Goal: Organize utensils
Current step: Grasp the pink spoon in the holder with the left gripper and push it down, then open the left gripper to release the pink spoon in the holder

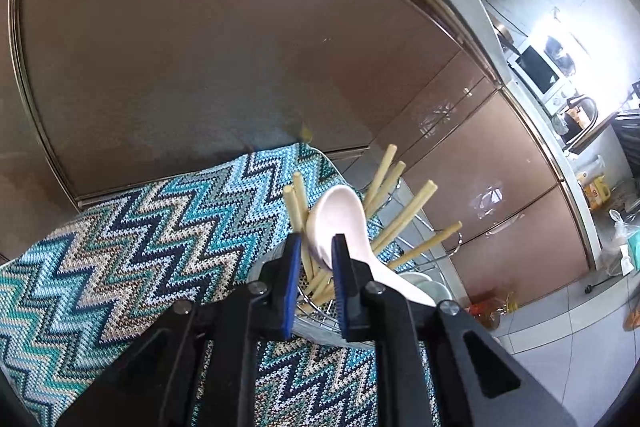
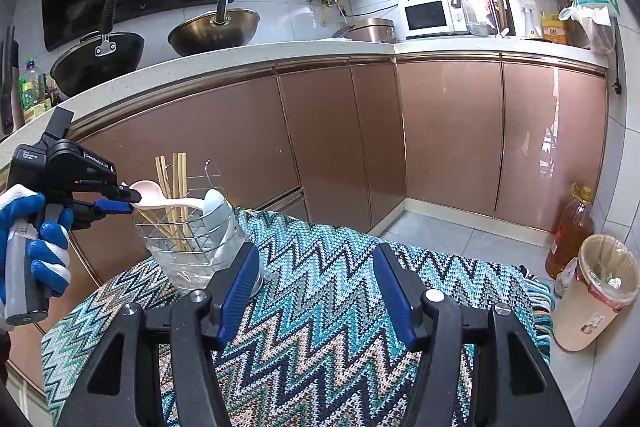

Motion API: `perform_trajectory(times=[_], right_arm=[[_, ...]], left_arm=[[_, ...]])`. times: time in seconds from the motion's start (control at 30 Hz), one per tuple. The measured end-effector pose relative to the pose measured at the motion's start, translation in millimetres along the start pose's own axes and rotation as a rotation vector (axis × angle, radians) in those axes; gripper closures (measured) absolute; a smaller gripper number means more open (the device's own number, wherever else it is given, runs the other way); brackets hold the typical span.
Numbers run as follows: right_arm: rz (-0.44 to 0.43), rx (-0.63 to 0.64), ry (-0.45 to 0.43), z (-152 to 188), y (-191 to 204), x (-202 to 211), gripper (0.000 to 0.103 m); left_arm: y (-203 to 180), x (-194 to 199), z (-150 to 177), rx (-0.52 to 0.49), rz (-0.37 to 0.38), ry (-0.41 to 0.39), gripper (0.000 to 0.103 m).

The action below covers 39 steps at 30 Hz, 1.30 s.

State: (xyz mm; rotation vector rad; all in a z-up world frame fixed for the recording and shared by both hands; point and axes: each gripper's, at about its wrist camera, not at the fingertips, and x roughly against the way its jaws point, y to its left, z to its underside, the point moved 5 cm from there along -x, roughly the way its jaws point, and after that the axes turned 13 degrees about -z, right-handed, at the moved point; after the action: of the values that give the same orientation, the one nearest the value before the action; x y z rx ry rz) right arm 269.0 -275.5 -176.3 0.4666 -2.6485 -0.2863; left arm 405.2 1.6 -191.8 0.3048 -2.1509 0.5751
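You are pinching the white spoon (image 1: 340, 223) by its bowl in your left gripper (image 1: 316, 247), poising it handle-down over the wire holder (image 2: 180, 239) at ten o'clock where chopsticks (image 2: 176, 183) already stand, your right gripper (image 2: 316, 291) idling wide apart and empty

The left hand-held gripper (image 2: 127, 200) pinches a white ceramic spoon (image 2: 160, 195) above the wire utensil holder (image 2: 188, 239). The right hand-held gripper (image 2: 316, 287) hangs agape over the zigzag-patterned knitted cloth (image 2: 320, 283).

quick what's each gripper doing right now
left gripper: shut on the white spoon above the utensil holder.
right gripper: open, holding nothing.
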Motion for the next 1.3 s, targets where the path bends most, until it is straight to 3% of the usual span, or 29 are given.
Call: perform_trajectory(times=[0.27, 0.4, 0.6, 0.73, 0.93, 1.03, 1.17, 1.3], right_arm=[[0.000, -0.007, 0.004, 3.0, -3.5, -0.6, 0.045], [-0.002, -0.009, 0.006, 4.1, -4.0, -1.6, 0.045], [-0.006, -0.014, 0.010, 6.6, -2.9, -4.2, 0.045], [-0.008, -0.009, 0.009, 6.9, -1.0, -3.7, 0.045], [-0.004, -0.018, 0.001, 5.7, -3.5, 0.4, 0.044], [0.007, -0.017, -0.006, 4.2, -4.0, 5.4, 0.039], [0.021, -0.015, -0.016, 0.3, -3.7, 13.6, 0.036], [0.034, -0.008, -0.024, -4.5, 0.3, 22.5, 0.034]], left_arm=[[3.3, -1.7, -1.8, 0.027, 0.000, -0.013, 0.097], [3.3, 10.1, -2.6, 0.021, 0.009, -0.063, 0.099], [-16.5, 34.9, 0.4, -0.088, -0.037, -0.218, 0.099], [-40.9, 51.9, 12.2, -0.239, -0.130, -0.405, 0.099], [-72.6, 60.0, 35.6, -0.407, -0.204, -0.541, 0.099], [-82.0, 57.7, 45.2, -0.469, -0.219, -0.549, 0.095], [-81.2, 56.4, 49.9, -0.481, -0.175, -0.512, 0.090], [-74.9, 70.8, 49.6, -0.452, -0.089, -0.504, 0.073]])
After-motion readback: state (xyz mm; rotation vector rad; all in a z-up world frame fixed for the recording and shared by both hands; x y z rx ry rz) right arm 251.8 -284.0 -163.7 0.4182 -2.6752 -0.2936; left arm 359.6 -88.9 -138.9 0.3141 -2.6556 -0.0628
